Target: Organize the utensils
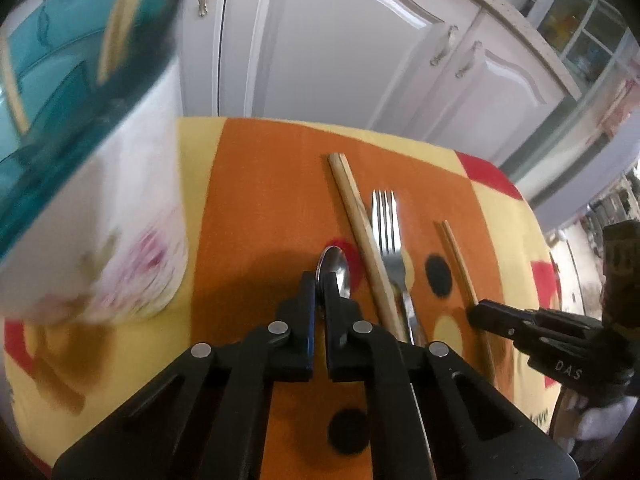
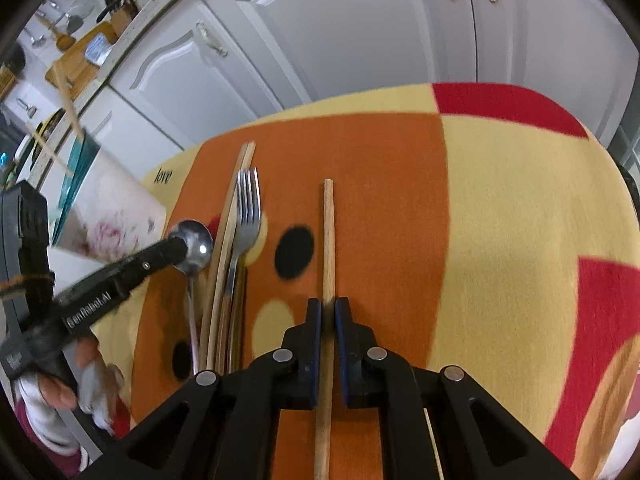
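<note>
Left of the left gripper, a floral holder contains chopsticks; it pinches a shiny spoon, right gripper pinching a wooden chopstick

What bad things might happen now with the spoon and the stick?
1. The left gripper pinches the spoon at its smooth bowl, so it might slip out when lifted.
2. The spoon's handle lies right beside the paired chopsticks and fork, so lifting could nudge them.
3. The right gripper holds a single chopstick near its middle; its long ends might swing and bump the holder.
</note>
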Action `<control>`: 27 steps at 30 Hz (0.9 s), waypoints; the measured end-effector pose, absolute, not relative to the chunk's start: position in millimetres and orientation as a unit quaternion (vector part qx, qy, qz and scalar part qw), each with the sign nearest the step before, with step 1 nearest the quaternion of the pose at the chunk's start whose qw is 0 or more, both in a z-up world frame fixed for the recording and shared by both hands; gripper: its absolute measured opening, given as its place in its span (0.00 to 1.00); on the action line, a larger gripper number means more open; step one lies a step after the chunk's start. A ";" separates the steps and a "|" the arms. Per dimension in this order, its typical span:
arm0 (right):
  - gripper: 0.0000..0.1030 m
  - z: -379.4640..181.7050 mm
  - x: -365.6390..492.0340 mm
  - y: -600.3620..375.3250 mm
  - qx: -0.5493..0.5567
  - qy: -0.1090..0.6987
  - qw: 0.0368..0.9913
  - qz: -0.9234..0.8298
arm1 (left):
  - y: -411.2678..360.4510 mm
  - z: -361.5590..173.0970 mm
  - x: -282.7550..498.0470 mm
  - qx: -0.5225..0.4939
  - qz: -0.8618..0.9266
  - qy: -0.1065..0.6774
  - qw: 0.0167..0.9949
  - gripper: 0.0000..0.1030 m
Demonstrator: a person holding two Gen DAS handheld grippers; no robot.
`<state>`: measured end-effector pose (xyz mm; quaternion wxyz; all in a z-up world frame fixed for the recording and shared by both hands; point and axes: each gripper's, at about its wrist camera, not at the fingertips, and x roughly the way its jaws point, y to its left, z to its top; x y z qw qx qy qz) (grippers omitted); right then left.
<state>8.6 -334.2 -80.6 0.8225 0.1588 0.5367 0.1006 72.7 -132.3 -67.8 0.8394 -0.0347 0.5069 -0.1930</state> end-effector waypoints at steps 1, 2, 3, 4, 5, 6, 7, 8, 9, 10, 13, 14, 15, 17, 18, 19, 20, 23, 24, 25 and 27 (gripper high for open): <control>0.06 -80.5 4.9 -335.3 0.158 0.539 0.821 0.102 | -129.8 -67.1 68.9 -0.034 -0.196 0.508 0.838 0.02; 0.06 -79.9 0.0 -335.0 0.156 0.541 0.820 0.103 | -126.9 -66.5 65.5 -0.033 -0.197 0.512 0.835 0.02; 0.06 -79.3 -5.2 -334.6 0.154 0.544 0.818 0.103 | -122.5 -65.6 60.0 -0.033 -0.198 0.515 0.833 0.02; 0.06 -79.2 -10.4 -334.0 0.152 0.548 0.816 0.104 | -118.4 -64.9 54.7 -0.032 -0.199 0.518 0.831 0.02; 0.06 -79.6 -14.2 -333.2 0.149 0.551 0.814 0.106 | -113.2 -64.3 47.4 -0.029 -0.200 0.519 0.830 0.02; 0.06 -80.3 -18.2 -332.2 0.146 0.555 0.812 0.108 | -108.9 -64.0 40.8 -0.026 -0.200 0.521 0.829 0.02; 0.06 -80.4 -22.9 -330.9 0.142 0.558 0.810 0.112 | -104.3 -64.5 34.4 -0.024 -0.201 0.523 0.828 0.02; 0.06 -80.4 -24.4 -330.7 0.140 0.559 0.810 0.111 | -99.1 -65.7 27.4 -0.022 -0.200 0.526 0.826 0.02; 0.06 -80.4 -24.2 -330.7 0.138 0.561 0.809 0.109 | -95.2 -67.3 21.9 -0.021 -0.197 0.529 0.825 0.02; 0.07 -80.5 -21.7 -331.0 0.135 0.562 0.809 0.106 | -91.1 -68.9 17.8 -0.022 -0.196 0.532 0.823 0.03; 0.24 -76.5 -13.3 -327.3 0.129 0.558 0.814 0.099 | -81.4 -72.4 10.4 -0.022 -0.197 0.538 0.819 0.04; 0.24 -75.5 -9.3 -324.4 0.121 0.559 0.815 0.094 | -80.2 -72.7 10.4 -0.020 -0.198 0.538 0.819 0.05; 0.24 -75.7 -5.6 -321.0 0.111 0.560 0.816 0.092 | -77.9 -73.5 9.8 -0.018 -0.196 0.540 0.819 0.08; 0.24 -77.0 2.8 -316.1 0.097 0.560 0.818 0.089 | -76.7 -75.0 12.2 -0.018 -0.203 0.546 0.813 0.28; 0.24 -76.6 6.5 -314.7 0.093 0.556 0.822 0.084 | -77.2 -75.0 13.1 -0.020 -0.206 0.546 0.812 0.30; 0.24 -76.7 8.7 -314.0 0.091 0.555 0.822 0.082 | -77.3 -75.0 14.0 -0.020 -0.208 0.545 0.812 0.30; 0.24 -77.1 11.3 -312.4 0.087 0.553 0.824 0.081 | -78.5 -75.1 15.3 -0.016 -0.209 0.544 0.813 0.30; 0.18 -77.1 17.6 -307.1 0.068 0.548 0.830 0.083 | -81.0 -77.8 17.5 -0.010 -0.212 0.537 0.816 0.29; 0.12 -77.4 20.5 -306.1 0.062 0.547 0.830 0.084 | -83.0 -78.1 17.6 -0.004 -0.213 0.535 0.818 0.28; 0.09 -77.4 23.0 -306.3 0.062 0.548 0.830 0.085 | -85.0 -77.9 18.0 0.003 -0.214 0.532 0.819 0.16; 0.05 -77.0 27.8 -309.1 0.071 0.551 0.827 0.092 | -89.0 -77.1 18.5 0.007 -0.226 0.531 0.817 0.10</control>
